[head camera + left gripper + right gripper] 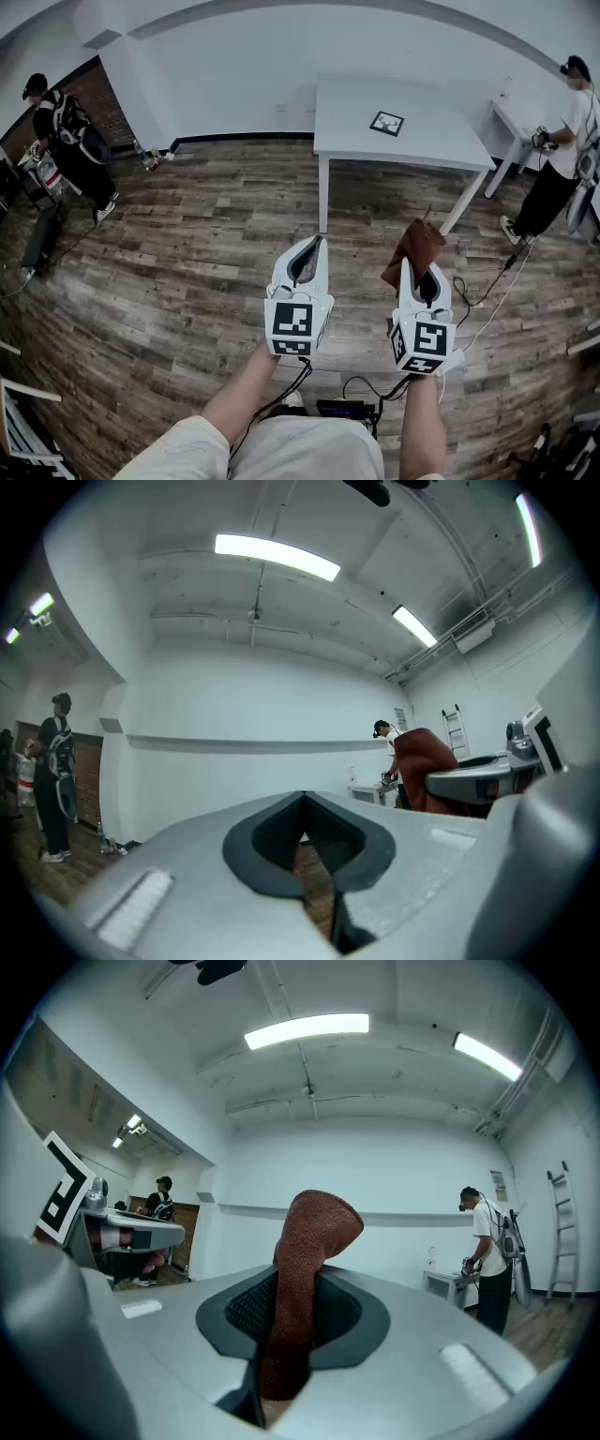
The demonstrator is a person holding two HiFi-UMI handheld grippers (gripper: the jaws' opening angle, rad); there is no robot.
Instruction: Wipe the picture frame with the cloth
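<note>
The person stands on the wooden floor (187, 244) and holds both tools low in the middle of the frame, a little apart from each other. The right gripper (420, 270) has its jaws closed on the cloth (415, 248), a brown knitted piece that stands up out of the jaws and folds over at its top. The left gripper (315, 246) has its jaws brought together at the tips and holds nothing. The picture frame (386, 123) lies flat on the white table (347, 112) in the upper middle of the frame, well apart from both grippers. One person (70, 131) stands at the upper left near a brown wall, and another person (562, 159) stands at the upper right beside a second white table
</note>
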